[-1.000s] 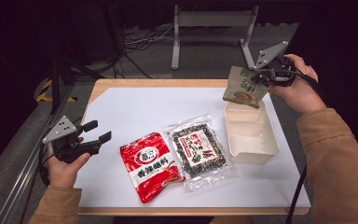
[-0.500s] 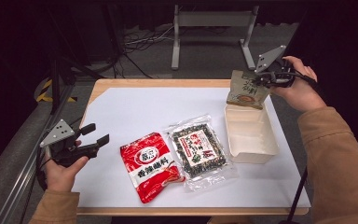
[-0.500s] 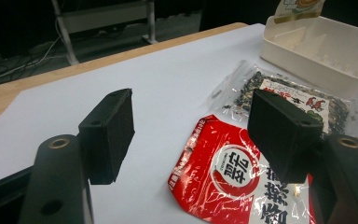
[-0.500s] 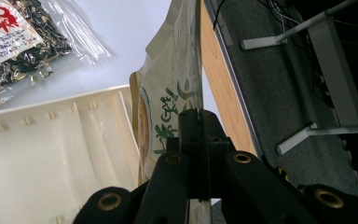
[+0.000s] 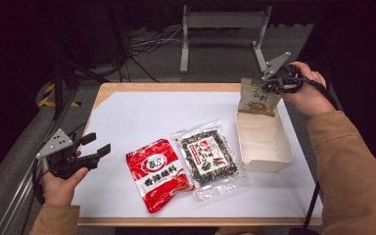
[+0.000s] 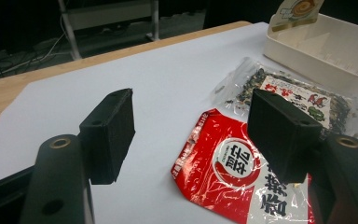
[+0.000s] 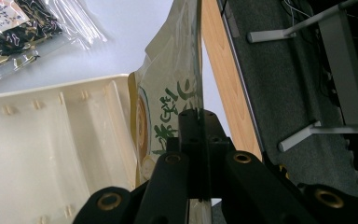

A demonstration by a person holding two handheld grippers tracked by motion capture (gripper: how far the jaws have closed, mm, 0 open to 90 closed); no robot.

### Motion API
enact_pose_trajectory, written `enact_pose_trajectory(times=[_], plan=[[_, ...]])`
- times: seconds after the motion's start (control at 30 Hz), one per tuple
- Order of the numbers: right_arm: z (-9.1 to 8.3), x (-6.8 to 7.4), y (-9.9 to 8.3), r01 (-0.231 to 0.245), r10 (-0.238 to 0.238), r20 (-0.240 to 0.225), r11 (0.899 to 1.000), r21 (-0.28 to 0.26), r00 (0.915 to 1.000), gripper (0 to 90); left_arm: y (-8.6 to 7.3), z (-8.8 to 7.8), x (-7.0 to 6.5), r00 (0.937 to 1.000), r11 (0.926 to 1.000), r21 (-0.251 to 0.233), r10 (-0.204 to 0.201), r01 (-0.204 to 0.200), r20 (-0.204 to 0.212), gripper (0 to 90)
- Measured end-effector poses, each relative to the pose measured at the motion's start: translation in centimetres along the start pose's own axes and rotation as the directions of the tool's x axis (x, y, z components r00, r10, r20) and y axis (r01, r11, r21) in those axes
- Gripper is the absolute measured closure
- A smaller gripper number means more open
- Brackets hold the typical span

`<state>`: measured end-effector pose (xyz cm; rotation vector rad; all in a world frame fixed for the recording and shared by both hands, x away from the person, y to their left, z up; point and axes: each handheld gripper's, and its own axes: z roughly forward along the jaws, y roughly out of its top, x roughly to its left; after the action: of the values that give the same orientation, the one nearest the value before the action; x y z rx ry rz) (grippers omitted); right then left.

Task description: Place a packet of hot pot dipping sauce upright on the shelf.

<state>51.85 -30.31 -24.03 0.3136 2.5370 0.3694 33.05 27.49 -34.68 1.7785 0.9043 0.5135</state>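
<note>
The step in hand looked like the placing of the first packet into the box. The right gripper (image 5: 273, 86) had its jaws pressed together on the top edge of a beige, flat plastic snack pouch with green lettering (image 5: 257, 98), which hung upright from the pinch over the far end of the shallow, cream-coloured rectangular plastic box (image 5: 264, 156) standing at the right side of the white paper sheet that covered the wooden table (image 5: 142, 117). In the right gripper view the pouch (image 7: 170, 107) rose edge-on between the closed jaws, its lower part seemingly just inside the far wall of the box (image 7: 51, 140), though whether it touched the floor of the box could not be told. The left gripper (image 5: 92, 151) hovered low over the left side of the sheet with its jaws spread and nothing between them, pointed toward a glossy red plastic sachet with white characters (image 5: 159, 171); just beside that lay a clear plastic bag of dark seaweed flakes with a red-and-white label (image 5: 206, 156), both flat and outside the box. The next move probably called for lowering the pouch until it rested in the box, then opening the right jaws, taking care that the light box did not shift; after that the red sachet seemed the likely pick for the waiting left gripper.
</note>
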Motion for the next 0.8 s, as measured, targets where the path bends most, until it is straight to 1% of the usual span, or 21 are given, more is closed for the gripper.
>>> enact_pose_trajectory(times=[0.13,0.23,0.27,0.43,0.6,0.67,0.7,0.73,0.77,0.8], plan=[[0.5,0.1,0.0,0.006,-0.006,0.010,1.000,0.012,0.9999,89.4,0.0,0.1,0.0,1.0000,1.0000,0.003,0.004,-0.004,0.004,32.9],[0.9,0.2,0.0,0.001,-0.001,0.005,1.000,0.014,1.0000,89.5,0.0,0.2,0.0,1.0000,1.0000,0.004,0.003,-0.003,0.006,33.0],[1.2,0.2,-0.1,0.010,-0.010,0.008,1.000,0.012,0.9999,89.5,0.0,0.2,0.0,1.0000,1.0000,0.004,0.006,-0.006,0.006,33.0],[1.7,0.6,-0.1,0.016,-0.016,-0.011,1.000,0.009,0.9998,89.4,0.0,0.3,0.1,1.0000,1.0000,0.004,0.004,-0.005,0.009,33.1],[2.8,0.9,-0.6,0.004,-0.003,-0.043,1.000,0.026,0.9991,89.3,0.0,0.4,0.1,0.9999,1.0000,0.004,0.002,-0.002,0.012,33.3],[3.2,1.1,-0.8,-0.012,0.014,-0.046,1.000,0.029,0.9988,89.3,0.0,0.4,0.1,0.9999,1.0000,0.004,0.003,-0.003,0.014,33.3],[3.5,1.2,-1.0,-0.016,0.018,-0.056,0.999,0.032,0.9983,89.3,0.0,0.5,0.1,0.9999,1.0000,0.004,0.002,-0.002,0.015,33.3],[3.5,1.2,-1.0,-0.016,0.018,-0.056,0.999,0.032,0.9983,89.3,0.0,0.5,0.1,0.9999,1.0000,0.004,0.002,-0.002,0.015,33.3],[3.8,1.3,-1.3,-0.034,0.035,-0.060,0.999,0.023,0.9976,89.3,0.0,0.6,0.2,0.9998,1.0000,0.008,0.001,-0.001,0.019,33.3],[3.8,1.3,-1.3,-0.034,0.035,-0.060,0.999,0.023,0.9976,89.3,0.0,0.6,0.2,0.9998,1.0000,0.008,0.001,-0.001,0.019,33.3]])
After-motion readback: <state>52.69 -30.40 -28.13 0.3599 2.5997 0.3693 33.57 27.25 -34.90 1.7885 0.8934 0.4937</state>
